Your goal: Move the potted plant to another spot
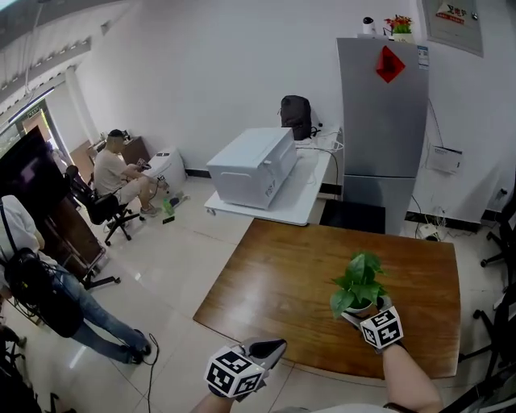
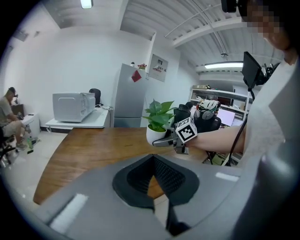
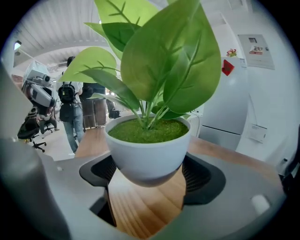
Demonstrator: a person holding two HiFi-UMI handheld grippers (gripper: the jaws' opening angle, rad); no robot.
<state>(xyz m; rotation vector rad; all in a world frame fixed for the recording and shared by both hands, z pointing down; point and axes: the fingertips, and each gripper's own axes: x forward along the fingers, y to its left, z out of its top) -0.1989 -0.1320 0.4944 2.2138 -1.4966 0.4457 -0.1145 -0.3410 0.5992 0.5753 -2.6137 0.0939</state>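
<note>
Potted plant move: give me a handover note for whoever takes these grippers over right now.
Right gripper: shut on the white pot of the potted plant, which appears lifted just clear of the wooden table, over its near right part.
Left gripper: jaw tips together, empty, off the table's near edge.
Done: plant picked up.
Left: carry it to a new spot, set it down upright, release.

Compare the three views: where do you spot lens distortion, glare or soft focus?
Head view: even light, pale sheen on the table, walls slightly bowed. Left gripper view: strong fisheye, black corners, ceiling lamp burnt out white. Right gripper view: fisheye too, plant crisp and looming, people behind softer.
</note>
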